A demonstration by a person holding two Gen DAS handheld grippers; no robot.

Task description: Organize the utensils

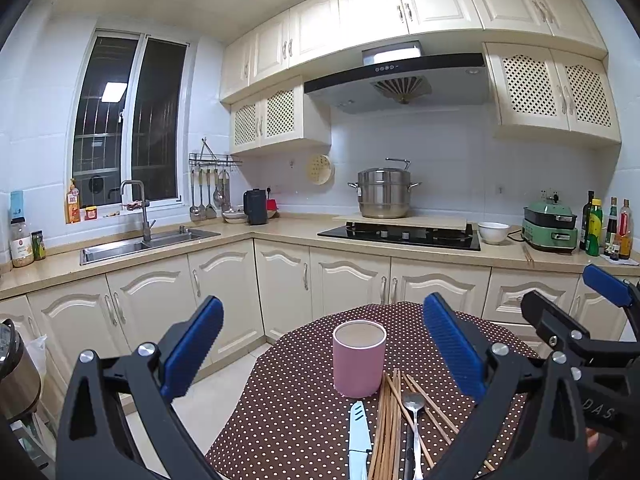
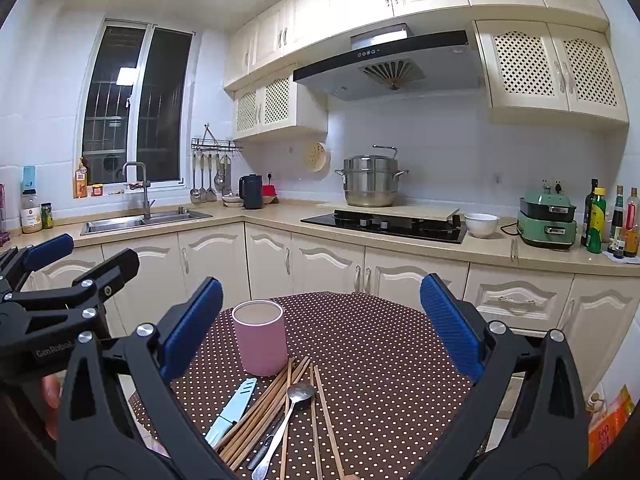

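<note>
While both tools hover above the near edge of the dotted table (image 2: 380,344), I see my left gripper (image 1: 320,356) spread wide and empty, and my right gripper (image 2: 320,328) likewise released, holding nothing. Nearest me lie the wooden chopsticks (image 2: 264,412) in a loose fan, a metal spoon (image 2: 294,404) resting across them and a pale blue knife (image 2: 234,408) just to their left. Beyond them the pink cup (image 2: 260,336) stands upright, touching the chopstick tips. Farther off, a steel pot (image 2: 370,180) sits at the stove.
</note>
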